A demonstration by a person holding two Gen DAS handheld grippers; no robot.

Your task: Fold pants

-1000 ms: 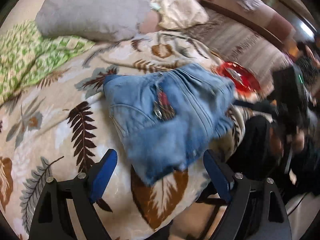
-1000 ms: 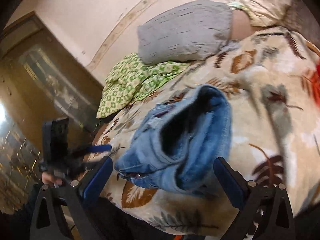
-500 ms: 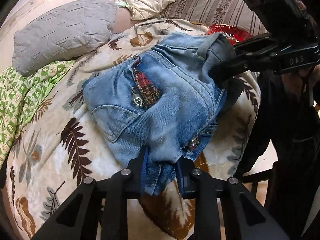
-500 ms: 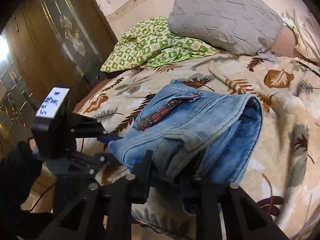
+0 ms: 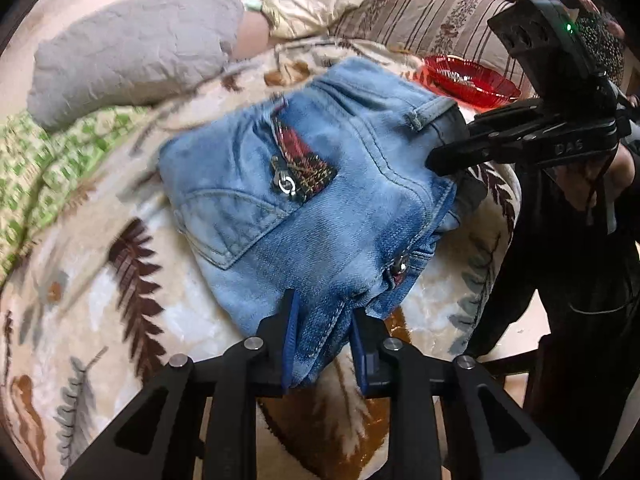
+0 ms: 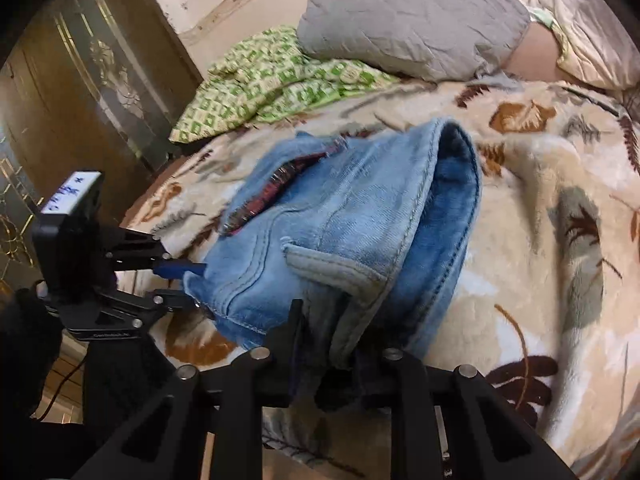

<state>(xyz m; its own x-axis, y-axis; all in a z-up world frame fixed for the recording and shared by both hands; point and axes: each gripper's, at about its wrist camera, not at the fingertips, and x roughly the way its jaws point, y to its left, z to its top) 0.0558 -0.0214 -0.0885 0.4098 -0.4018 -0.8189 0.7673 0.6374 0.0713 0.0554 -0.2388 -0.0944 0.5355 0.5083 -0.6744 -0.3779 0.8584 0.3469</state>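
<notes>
Folded light-blue denim pants (image 5: 320, 200) lie on a leaf-print blanket (image 5: 120, 280), a back pocket with a red plaid patch facing up. My left gripper (image 5: 325, 309) holds the near corner of the denim; its jaws are opening slightly, the cloth still pinched between the blue pads. From the right wrist view the pants (image 6: 360, 220) show their open waistband, with my right gripper (image 6: 332, 328) clamped on its near edge. Its jaws are also opening a little with fabric between them. Each gripper shows in the other view: right gripper (image 5: 448, 156), left gripper (image 6: 188, 280).
A grey pillow (image 5: 132, 52) and a green patterned cloth (image 5: 48, 168) lie at the back of the bed. A red glass dish (image 5: 468, 80) sits just beyond the pants, near a striped headboard (image 5: 432, 20). A dark wooden door (image 6: 80, 100) stands past the bed's edge.
Both grippers went from wide open to closed on the pants, left on the near corner, right on the waistband edge. Both hands dropped lower and rolled.
</notes>
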